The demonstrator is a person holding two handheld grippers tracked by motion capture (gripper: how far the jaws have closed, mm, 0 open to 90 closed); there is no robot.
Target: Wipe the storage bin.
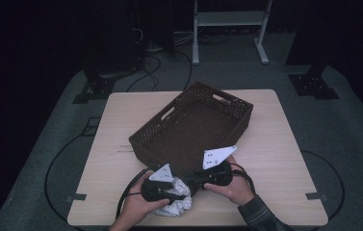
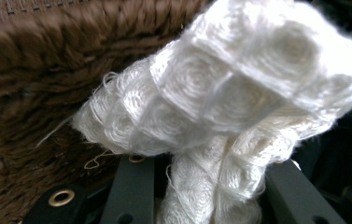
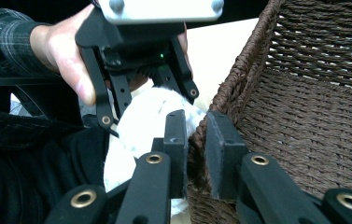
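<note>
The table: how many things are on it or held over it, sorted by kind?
Brown woven basket: 1
White cloth: 1
Hand-held grippers: 2, the left gripper and the right gripper
Total: 4

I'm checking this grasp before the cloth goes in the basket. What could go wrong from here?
The white cloth bunches loosely out of the left claw, so it may snag on the woven basket rim. The right claw sits astride that rim, and might drag the basket.
</note>
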